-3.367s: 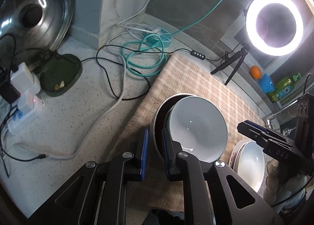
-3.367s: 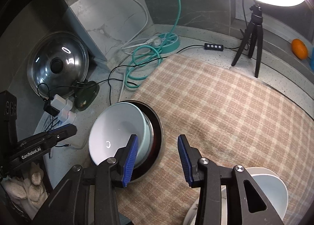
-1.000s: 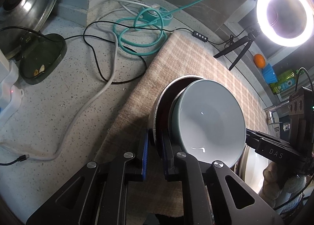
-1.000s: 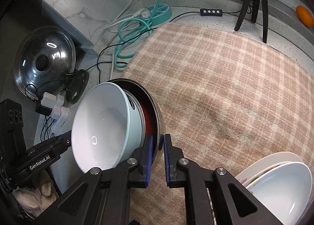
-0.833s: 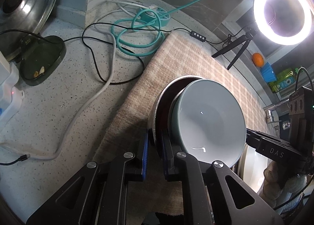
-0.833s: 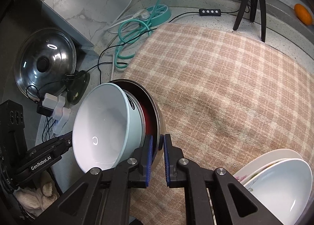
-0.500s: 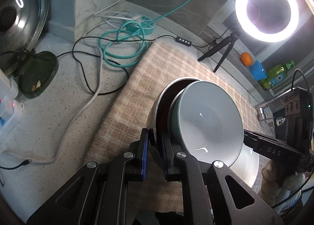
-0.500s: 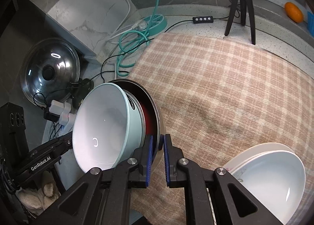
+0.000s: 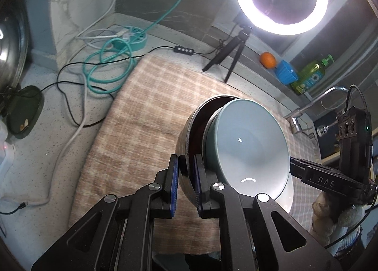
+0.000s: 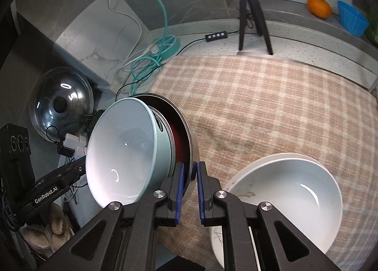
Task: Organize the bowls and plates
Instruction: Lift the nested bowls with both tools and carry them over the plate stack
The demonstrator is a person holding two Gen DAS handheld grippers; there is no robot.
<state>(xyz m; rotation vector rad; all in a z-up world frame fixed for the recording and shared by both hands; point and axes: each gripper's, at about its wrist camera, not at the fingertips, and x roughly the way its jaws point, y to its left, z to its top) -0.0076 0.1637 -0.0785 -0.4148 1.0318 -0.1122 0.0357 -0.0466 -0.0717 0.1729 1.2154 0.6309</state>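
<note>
A speckled countertop (image 9: 42,152) carries a checked cloth (image 10: 271,96) over most of its width, with a coil of teal cable (image 9: 106,67) off the cloth's far left corner. Held clear above the cloth's near left part is a steel bowl (image 10: 189,138), tilted on edge, with a pale blue bowl (image 10: 122,150) nested inside it. The left gripper (image 9: 186,186) is clamped on one side of the steel rim and the right gripper (image 10: 189,190) on the opposite side — both jaws nearly closed on the thin metal. At the cloth's near right edge sits a white bowl (image 10: 290,195) on a stack of plates (image 10: 238,176).
</note>
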